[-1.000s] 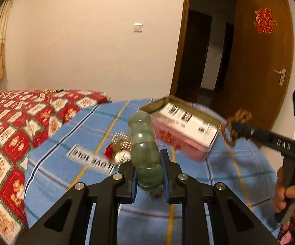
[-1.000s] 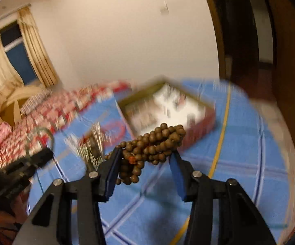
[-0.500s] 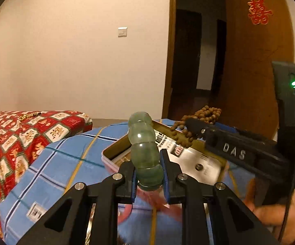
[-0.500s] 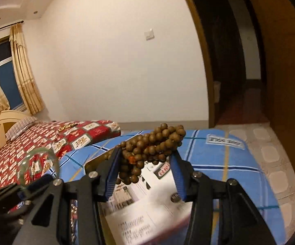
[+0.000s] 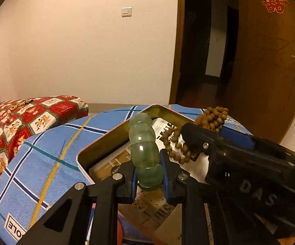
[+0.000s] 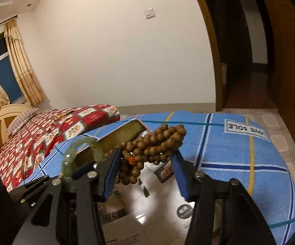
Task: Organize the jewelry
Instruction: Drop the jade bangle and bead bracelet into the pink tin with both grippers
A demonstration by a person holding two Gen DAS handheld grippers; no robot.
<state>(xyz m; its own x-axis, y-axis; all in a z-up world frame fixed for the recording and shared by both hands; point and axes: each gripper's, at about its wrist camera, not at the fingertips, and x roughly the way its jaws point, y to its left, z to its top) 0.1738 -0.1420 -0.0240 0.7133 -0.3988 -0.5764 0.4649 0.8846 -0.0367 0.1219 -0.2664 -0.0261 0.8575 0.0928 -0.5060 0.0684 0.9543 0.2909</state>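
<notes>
My left gripper (image 5: 148, 163) is shut on a chunky green jade bracelet (image 5: 143, 143), held upright over the open tin box (image 5: 98, 145). The right gripper (image 6: 145, 155) carries a bunched string of brown wooden beads (image 6: 157, 140) between its blue pads. Its jaws are opening, and the beads still hang between the fingertips above the box's paper-lined inside (image 6: 147, 214). In the left wrist view the beads (image 5: 214, 118) drape over the right gripper (image 5: 190, 130) just right of the bracelet. In the right wrist view the bracelet (image 6: 69, 155) and left gripper (image 6: 80, 169) sit at the lower left.
The box lies on a blue checked cloth (image 5: 45, 153) with a printed label (image 6: 245, 129). A red patterned bedcover (image 5: 25, 118) with a small bead string (image 5: 20, 104) on it lies to the left. A wooden door (image 5: 269, 61) stands open at the right.
Both grippers have travelled across the blue cloth and now hang over the open box, close together. The right jaws stand a little wider around the beads.
</notes>
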